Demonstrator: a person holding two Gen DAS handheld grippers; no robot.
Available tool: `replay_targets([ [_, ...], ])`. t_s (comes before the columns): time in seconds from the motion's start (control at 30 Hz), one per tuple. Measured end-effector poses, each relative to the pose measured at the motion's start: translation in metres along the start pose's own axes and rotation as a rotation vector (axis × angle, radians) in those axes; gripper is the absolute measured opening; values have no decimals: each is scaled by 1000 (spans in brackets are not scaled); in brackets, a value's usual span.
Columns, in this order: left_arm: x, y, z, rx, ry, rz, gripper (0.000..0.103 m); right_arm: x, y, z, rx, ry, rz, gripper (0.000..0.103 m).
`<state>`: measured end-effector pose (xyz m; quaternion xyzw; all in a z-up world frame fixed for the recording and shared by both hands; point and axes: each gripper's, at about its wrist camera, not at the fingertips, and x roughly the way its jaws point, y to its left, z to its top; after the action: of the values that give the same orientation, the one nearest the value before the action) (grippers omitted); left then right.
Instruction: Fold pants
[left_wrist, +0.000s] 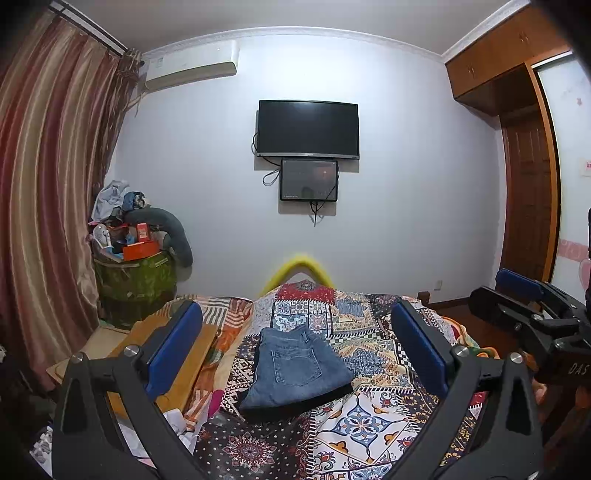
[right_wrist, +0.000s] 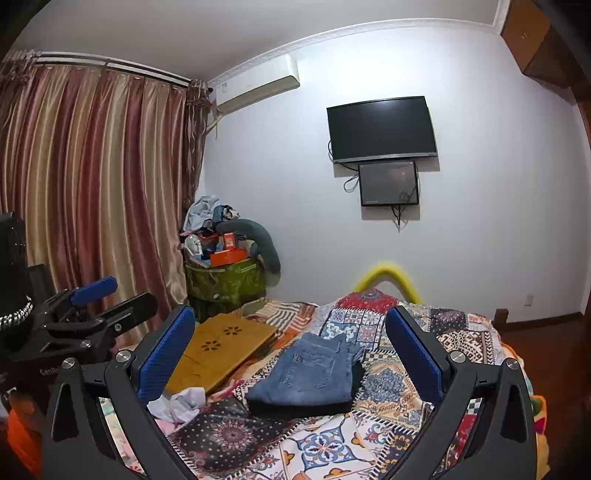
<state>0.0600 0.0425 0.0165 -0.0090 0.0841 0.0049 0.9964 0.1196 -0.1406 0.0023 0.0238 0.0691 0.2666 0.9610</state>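
Blue denim pants (left_wrist: 295, 369) lie folded into a compact stack on the patterned quilt (left_wrist: 369, 421), a back pocket facing up. In the right wrist view the same folded pants (right_wrist: 310, 373) rest mid-bed. My left gripper (left_wrist: 295, 332) hovers above and short of the pants, open, blue pads wide apart with nothing between them. My right gripper (right_wrist: 291, 332) is likewise open and empty, raised over the bed. The right gripper (left_wrist: 524, 302) shows at the right edge of the left wrist view, and the left gripper (right_wrist: 107, 295) at the left edge of the right wrist view.
A wooden lap tray (right_wrist: 221, 347) lies on the bed's left side, with crumpled white cloth (right_wrist: 181, 402) near it. A green bin piled with clutter (right_wrist: 225, 273) stands in the corner by striped curtains (right_wrist: 92, 184). A TV (left_wrist: 308, 127) hangs on the far wall.
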Motion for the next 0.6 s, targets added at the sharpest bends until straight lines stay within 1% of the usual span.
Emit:
replay_targets([
  [0.27,6,2,-2,-15,14,-12,103,2,-3,-4,7,22,6,103],
  [0.6,7,4,-2,-15,17,-29,103,-2,-5,-4,11,27,5,103],
])
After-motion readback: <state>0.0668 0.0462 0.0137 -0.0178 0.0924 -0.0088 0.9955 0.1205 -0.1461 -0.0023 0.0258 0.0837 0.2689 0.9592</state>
